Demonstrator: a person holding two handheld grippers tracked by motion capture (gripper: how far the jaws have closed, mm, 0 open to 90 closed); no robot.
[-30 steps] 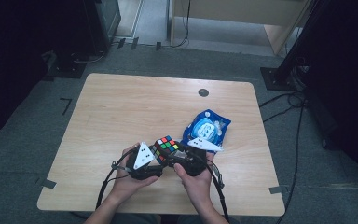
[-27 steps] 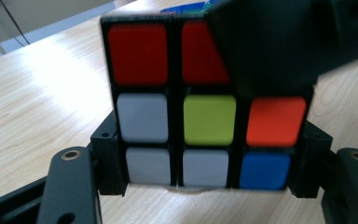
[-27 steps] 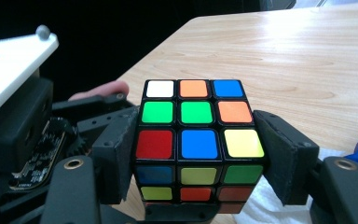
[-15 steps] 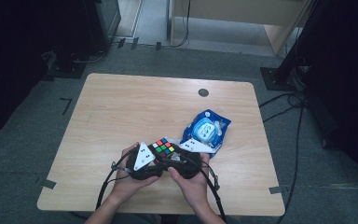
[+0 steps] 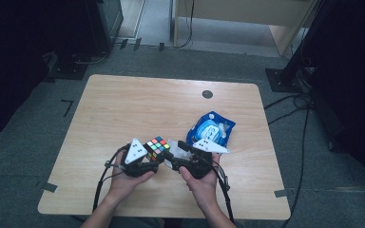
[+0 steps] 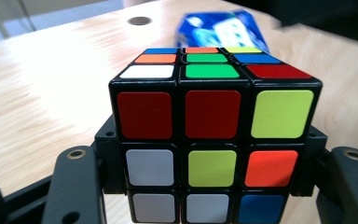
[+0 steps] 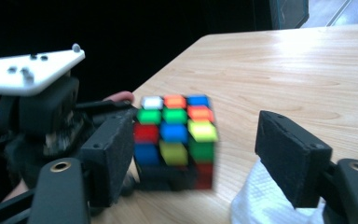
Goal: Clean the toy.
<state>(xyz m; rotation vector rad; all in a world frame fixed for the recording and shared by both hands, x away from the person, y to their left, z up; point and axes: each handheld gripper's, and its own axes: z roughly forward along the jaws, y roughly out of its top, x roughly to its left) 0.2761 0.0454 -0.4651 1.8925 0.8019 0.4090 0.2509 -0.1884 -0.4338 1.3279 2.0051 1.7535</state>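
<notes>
At the wooden counter's (image 5: 123, 109) near edge, the left gripper (image 5: 148, 161) pinches a multicoloured puzzle cube (image 5: 157, 147); the right gripper (image 5: 172, 156), jaws just widened and empty, likely must close on the cube to twist it.

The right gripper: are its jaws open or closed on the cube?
Open. In the right gripper view the right gripper has just widened; its pads stand clear of the cube.

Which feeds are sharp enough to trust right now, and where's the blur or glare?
Left gripper view: cube crisp, blue packet behind smeared, glare on the table. Right gripper view: cube and left gripper soft, background black. High view: evenly lit, surroundings dark.
</notes>
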